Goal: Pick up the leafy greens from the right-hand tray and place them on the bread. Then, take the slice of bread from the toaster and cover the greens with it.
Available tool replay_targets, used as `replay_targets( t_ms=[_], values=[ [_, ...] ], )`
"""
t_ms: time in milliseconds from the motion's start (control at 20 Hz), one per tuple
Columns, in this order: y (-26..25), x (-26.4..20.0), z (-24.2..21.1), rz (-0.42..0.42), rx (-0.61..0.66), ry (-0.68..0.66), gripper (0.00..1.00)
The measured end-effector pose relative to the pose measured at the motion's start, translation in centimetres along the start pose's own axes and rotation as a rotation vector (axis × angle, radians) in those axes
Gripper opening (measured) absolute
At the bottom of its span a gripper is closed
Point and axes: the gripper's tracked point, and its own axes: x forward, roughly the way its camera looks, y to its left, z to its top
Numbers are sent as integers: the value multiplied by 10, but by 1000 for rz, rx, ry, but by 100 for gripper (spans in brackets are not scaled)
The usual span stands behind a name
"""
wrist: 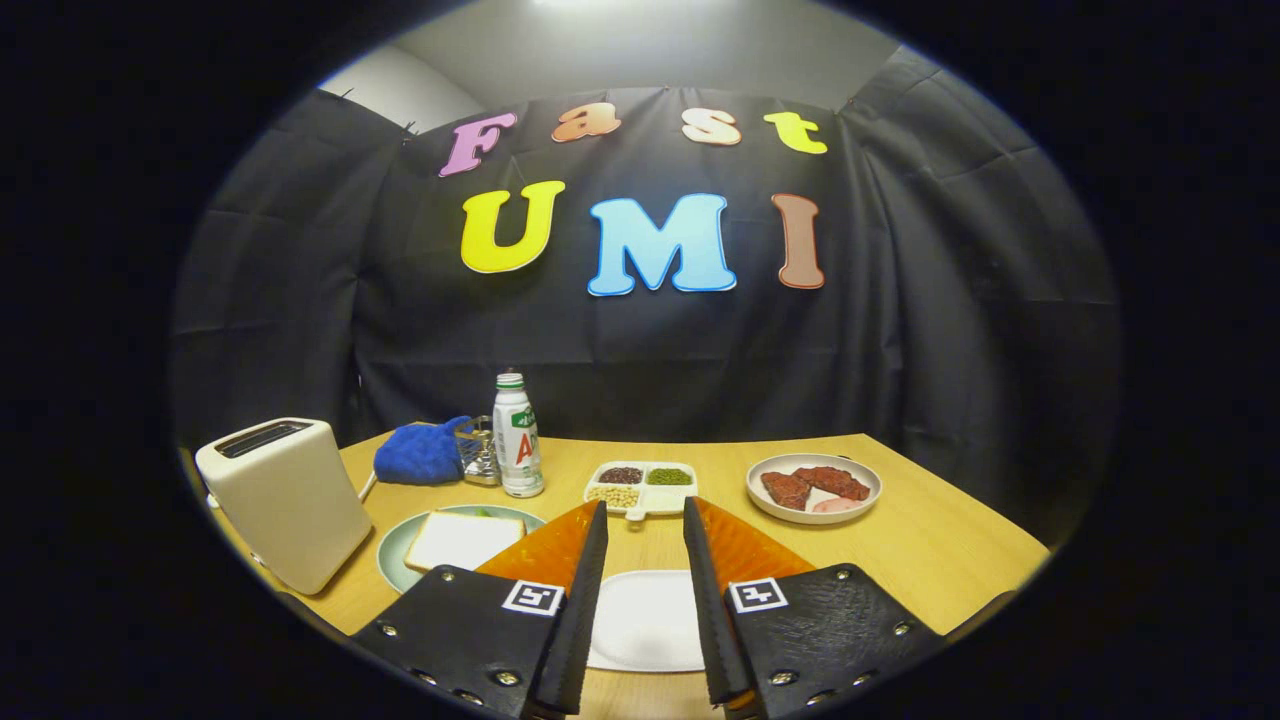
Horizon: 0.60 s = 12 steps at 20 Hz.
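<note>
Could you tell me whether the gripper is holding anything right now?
No, the gripper is open, its fingers apart above a white tray on the table, nothing between them.

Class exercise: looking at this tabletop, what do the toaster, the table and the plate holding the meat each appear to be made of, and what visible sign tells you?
Toaster: probably smooth cream plastic, judging by its even matte sheen.
Table: wood or wood-look laminate, warm tan and smooth; which one is unclear.
Meat plate: likely glazed ceramic or melamine, with a pale glossy rim.
The hand-held gripper is open and holds nothing.
</note>
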Motion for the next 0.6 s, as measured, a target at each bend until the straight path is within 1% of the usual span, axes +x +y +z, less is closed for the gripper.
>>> replay_targets(
  t_ms=[250,450,600],
  values=[
    [-28,-19,1,-20,-24,-26,46],
    [-51,-22,0,-25,-29,-24,46],
    [-76,-23,3,-45,-57,-40,46]
  ],
)
